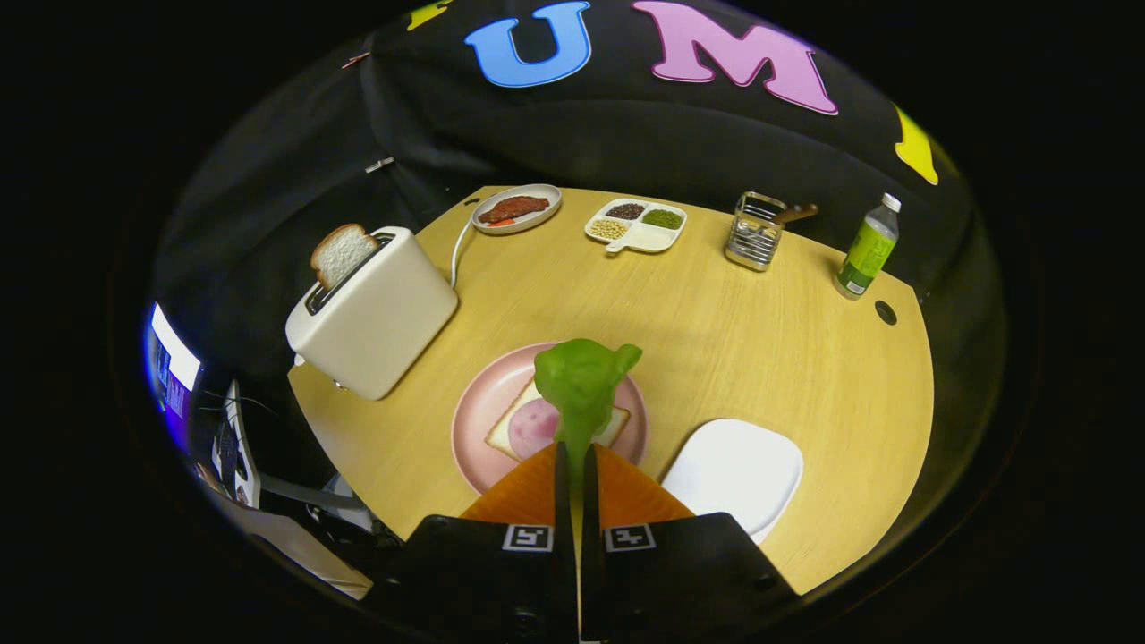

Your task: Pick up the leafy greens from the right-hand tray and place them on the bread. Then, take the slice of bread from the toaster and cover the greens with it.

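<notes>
Green and floppy, the greens (581,385) hang pinched by their lower end between the fingers of the gripper (577,465), just above the bread (510,429) on the pink plate (474,411). They look light, limp and easily torn, so holding them by the stem end suits. Beyond the plate, the bottle (866,250) has a label too small to read.

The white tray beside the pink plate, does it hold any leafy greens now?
No, the white tray lies bare, and the leafy greens hang clamped in the gripper jaws above the pink plate.
</notes>
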Available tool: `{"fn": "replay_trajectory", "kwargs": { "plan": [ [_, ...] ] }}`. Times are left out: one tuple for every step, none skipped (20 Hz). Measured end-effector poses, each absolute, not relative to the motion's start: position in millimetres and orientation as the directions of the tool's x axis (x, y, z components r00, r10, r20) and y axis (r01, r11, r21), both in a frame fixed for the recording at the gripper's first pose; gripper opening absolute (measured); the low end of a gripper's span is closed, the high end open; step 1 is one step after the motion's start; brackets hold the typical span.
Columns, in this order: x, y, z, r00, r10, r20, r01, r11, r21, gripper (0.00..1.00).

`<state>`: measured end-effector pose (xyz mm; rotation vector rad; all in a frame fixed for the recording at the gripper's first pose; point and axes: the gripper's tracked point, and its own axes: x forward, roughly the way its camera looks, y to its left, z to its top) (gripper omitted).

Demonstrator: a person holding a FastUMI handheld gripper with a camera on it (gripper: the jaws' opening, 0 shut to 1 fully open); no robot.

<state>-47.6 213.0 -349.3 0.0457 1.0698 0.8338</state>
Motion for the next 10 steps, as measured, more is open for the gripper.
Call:
{"fn": "replay_trajectory", "kwargs": {
  "plan": [
    [-49,221,-348,0.210,0.622,-0.755,-0.586,0.698,0.412,0.06],
    [-49,229,-348,0.209,0.619,-0.757,-0.591,0.696,0.407,0.06],
    [-49,235,-349,0.211,0.614,-0.761,-0.594,0.699,0.399,0.06],
    [-49,240,-350,0.216,0.607,-0.765,-0.596,0.703,0.389,0.06],
    [-47,243,-351,0.224,0.595,-0.772,-0.598,0.710,0.373,0.07],
    [-46,243,-354,0.230,0.581,-0.781,-0.599,0.717,0.357,0.08],
    [-44,242,-358,0.238,0.560,-0.793,-0.598,0.728,0.335,0.10],
    [-43,240,-362,0.247,0.539,-0.805,-0.595,0.740,0.313,0.12],
    [-41,236,-367,0.261,0.513,-0.818,-0.590,0.756,0.286,0.29],
    [-39,236,-369,0.273,0.504,-0.820,-0.584,0.764,0.275,0.40]
  ]
}}
